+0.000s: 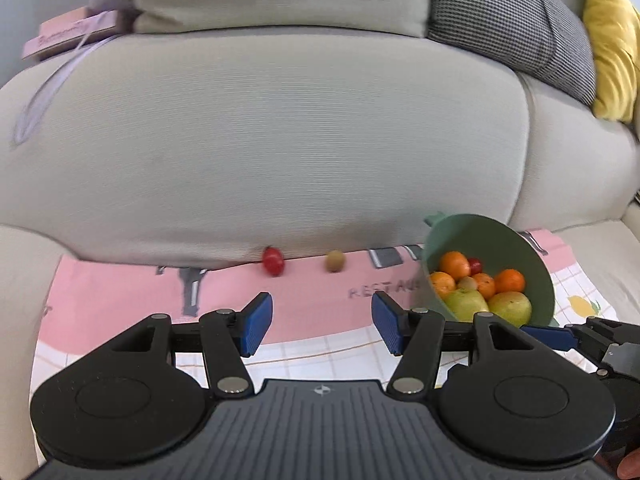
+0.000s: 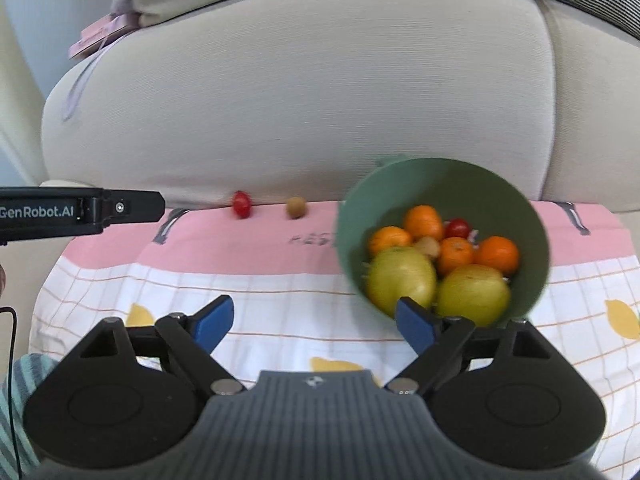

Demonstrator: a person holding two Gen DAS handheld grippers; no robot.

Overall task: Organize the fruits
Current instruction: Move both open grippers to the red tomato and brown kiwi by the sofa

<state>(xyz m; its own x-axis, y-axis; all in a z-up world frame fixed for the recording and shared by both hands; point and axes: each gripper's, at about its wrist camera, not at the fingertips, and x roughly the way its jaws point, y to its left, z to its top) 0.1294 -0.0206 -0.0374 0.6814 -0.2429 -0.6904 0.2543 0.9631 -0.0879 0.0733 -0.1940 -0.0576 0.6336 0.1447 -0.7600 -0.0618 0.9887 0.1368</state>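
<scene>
Jaws on the left gripper (image 1: 322, 326) stood apart with nothing between their blue pads, only pink cloth (image 1: 120, 292) showing through the gap at lower centre of the left wrist view. Jaws on the right gripper (image 2: 316, 326) were spread wider, also empty, the right pad overlapping the near rim of the green bowl (image 2: 532, 216) in the picture; whether it touched the bowl I cannot tell.

That bowl sat at centre right of the right wrist view, tilted toward the camera, holding 2 yellow-green apples (image 2: 400, 280), 4 oranges (image 2: 496, 254), 1 small red fruit and 1 small pale brown one. Outside it, a red fruit (image 2: 241, 204) and a brown kiwi-like fruit (image 2: 296, 207) lay near each other on the pink band of the cloth, right at the foot of the beige sofa cushion (image 2: 300, 92). A checked pillow (image 1: 508, 24) and a yellow pillow (image 1: 612, 44) filled the upper right of the left wrist view, with a pink box (image 1: 72, 34) at upper left.
</scene>
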